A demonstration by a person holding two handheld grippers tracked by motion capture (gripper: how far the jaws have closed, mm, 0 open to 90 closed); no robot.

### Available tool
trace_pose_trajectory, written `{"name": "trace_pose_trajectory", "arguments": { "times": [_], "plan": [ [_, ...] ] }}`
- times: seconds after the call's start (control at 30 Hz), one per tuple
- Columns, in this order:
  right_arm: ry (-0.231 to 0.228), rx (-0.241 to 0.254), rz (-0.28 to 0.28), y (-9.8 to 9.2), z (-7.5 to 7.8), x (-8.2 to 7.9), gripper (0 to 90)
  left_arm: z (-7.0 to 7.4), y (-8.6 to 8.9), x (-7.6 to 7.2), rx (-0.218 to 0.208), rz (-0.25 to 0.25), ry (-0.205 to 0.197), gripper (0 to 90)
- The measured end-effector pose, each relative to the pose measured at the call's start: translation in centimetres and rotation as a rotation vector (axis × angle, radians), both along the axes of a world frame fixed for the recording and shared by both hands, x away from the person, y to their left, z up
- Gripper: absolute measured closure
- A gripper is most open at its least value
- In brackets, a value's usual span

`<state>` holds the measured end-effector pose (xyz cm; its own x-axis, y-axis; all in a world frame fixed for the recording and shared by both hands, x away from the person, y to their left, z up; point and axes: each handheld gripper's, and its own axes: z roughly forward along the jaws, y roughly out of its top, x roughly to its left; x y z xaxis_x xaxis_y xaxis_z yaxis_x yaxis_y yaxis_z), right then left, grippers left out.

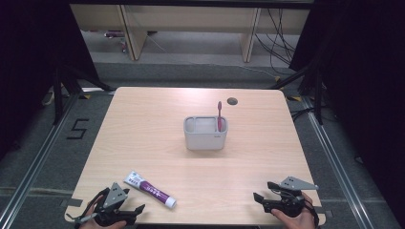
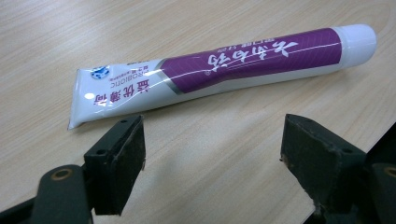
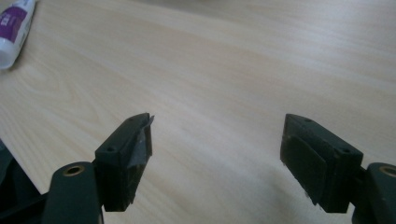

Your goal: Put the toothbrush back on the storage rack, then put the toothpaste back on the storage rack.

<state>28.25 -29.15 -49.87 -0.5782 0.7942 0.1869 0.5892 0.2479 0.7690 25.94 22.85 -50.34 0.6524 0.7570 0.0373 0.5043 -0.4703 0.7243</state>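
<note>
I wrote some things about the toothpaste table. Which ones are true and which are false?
1. The toothpaste tube lies flat on the table. True.
2. The left gripper is squeezing the tube. False: its jaws are open and the tube lies just beyond them.
3. A pink toothbrush stands in the grey holder. True.
4. The right gripper holds the toothbrush. False: it is open with nothing between its jaws.
5. The tube's cap is purple. False: it is white.
</note>
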Motion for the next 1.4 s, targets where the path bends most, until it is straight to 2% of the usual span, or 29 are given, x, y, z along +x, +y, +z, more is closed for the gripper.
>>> {"name": "trace_pose_trajectory", "arguments": {
  "times": [0.03, 0.07, 0.17, 0.23, 0.27, 0.3, 0.33, 0.37, 0.4, 0.5, 0.57, 0.67, 0.7, 0.77, 0.8, 0.87, 0.97, 1.0, 1.03, 1.07, 1.1, 1.17, 1.2, 1.23, 1.27, 1.3, 1.33, 1.37, 1.4],
  "plan": [
    [0.005, -0.007, 0.021, 0.0, -0.2, 0.0, 25.2, 0.0, 0.0, 0.0, -0.002, 0.001, 0.002, 21.8],
    [0.030, -0.010, 0.010, 0.2, -0.1, -0.3, 24.4, 0.0, 0.0, 0.0, -0.002, 0.000, 0.002, 21.8],
    [0.022, -0.028, 0.046, 0.3, -0.5, -0.6, 24.4, 0.0, 0.0, 0.1, -0.001, -0.004, 0.005, 21.9],
    [0.037, -0.040, 0.039, 0.3, -0.4, -0.9, 24.4, 0.0, 0.0, 0.0, -0.006, 0.002, 0.008, 21.9],
    [0.085, 0.002, 0.014, 0.6, -0.3, -1.3, 24.4, 0.0, 0.0, 0.0, -0.002, 0.000, 0.006, 21.9],
    [0.035, -0.020, 0.044, 0.4, -0.4, -1.1, 24.3, 0.0, 0.0, 0.0, -0.002, 0.001, 0.005, 21.9],
    [0.039, -0.026, 0.046, 0.4, -0.4, -1.2, 24.3, 0.0, 0.0, 0.0, -0.005, 0.001, 0.009, 21.9],
    [0.099, -0.002, 0.013, 0.6, -0.2, -1.7, 24.3, 0.0, 0.0, 0.0, -0.005, 0.000, 0.012, 21.9],
    [0.042, -0.028, 0.045, 0.3, -0.4, -1.4, 24.3, 0.0, 0.0, 0.1, 0.000, -0.003, 0.011, 21.9],
    [0.056, -0.021, 0.031, 0.3, -0.3, -1.6, 24.3, -0.1, 0.0, 0.1, -0.011, 0.004, 0.014, 22.1],
    [0.035, -0.032, 0.034, 0.0, -0.3, -1.5, 24.3, 0.0, 0.1, 0.1, 0.010, -0.001, 0.015, 22.0],
    [0.033, -0.037, 0.035, 0.0, -0.3, -1.5, 24.4, 0.0, 0.0, 0.1, -0.001, 0.005, 0.010, 22.0],
    [0.054, -0.009, 0.023, 0.2, -0.3, -1.7, 24.5, 0.0, 0.0, 0.1, 0.005, 0.003, 0.012, 22.0],
    [0.036, -0.017, 0.027, 0.2, -0.3, -1.6, 24.6, 0.0, -0.1, 0.1, 0.007, 0.002, 0.002, 22.2],
    [0.052, -0.009, 0.021, 0.3, -0.3, -1.7, 24.6, 0.0, -0.1, 0.1, 0.008, -0.001, 0.001, 22.5],
    [0.041, -0.016, 0.026, 0.2, -0.3, -1.6, 24.7, 0.0, 0.0, 0.1, 0.008, -0.002, 0.001, 24.1],
    [0.021, -0.044, 0.033, 0.1, 0.0, -1.5, 25.0, 0.0, 0.1, 0.0, -0.004, 0.000, 0.000, 32.2],
    [0.016, -0.041, 0.038, 0.1, 0.0, -1.5, 25.1, 0.1, 0.3, 0.0, 0.005, -0.005, 0.006, 36.0],
    [0.014, -0.040, 0.039, 0.1, -0.1, -1.5, 25.1, 0.0, 0.2, -0.1, -0.012, 0.005, 0.002, 41.1],
    [0.010, -0.039, 0.038, 0.1, -0.1, -1.5, 25.3, 0.2, 0.4, -0.1, 0.007, 0.003, -0.003, 46.2],
    [0.010, -0.043, 0.042, 0.1, -0.1, -1.5, 25.3, 0.1, 0.3, -0.1, -0.011, 0.011, 0.006, 50.2],
    [0.011, -0.031, 0.045, 0.1, -0.2, -1.5, 25.4, 0.1, 0.6, 0.0, 0.002, 0.009, -0.007, 57.2],
    [0.008, -0.039, 0.040, 0.1, -0.2, -1.5, 25.5, 0.0, 0.5, 0.1, -0.018, 0.017, -0.017, 60.1],
    [0.007, -0.039, 0.040, 0.0, -0.1, -1.5, 25.5, 0.2, 0.9, 0.3, 0.022, -0.014, -0.032, 63.9],
    [0.007, -0.035, 0.040, 0.0, -0.1, -1.5, 25.7, 0.4, 0.9, 0.1, 0.024, 0.004, -0.012, 68.0],
    [0.007, -0.035, 0.040, 0.0, -0.1, -1.5, 25.7, 0.3, 0.9, 0.0, -0.003, 0.018, -0.020, 71.6],
    [0.015, -0.024, 0.048, 0.1, -0.2, -1.4, 25.7, 0.5, 1.1, 0.2, 0.023, 0.005, -0.026, 74.9],
    [0.003, -0.040, 0.041, 0.1, -0.2, -1.4, 25.7, 0.3, 1.0, 0.2, -0.011, 0.020, -0.036, 77.4],
    [0.008, -0.043, 0.040, 0.1, -0.1, -1.5, 25.9, 0.4, 1.1, 0.3, -0.011, 0.008, -0.046, 80.2]
  ]
}}
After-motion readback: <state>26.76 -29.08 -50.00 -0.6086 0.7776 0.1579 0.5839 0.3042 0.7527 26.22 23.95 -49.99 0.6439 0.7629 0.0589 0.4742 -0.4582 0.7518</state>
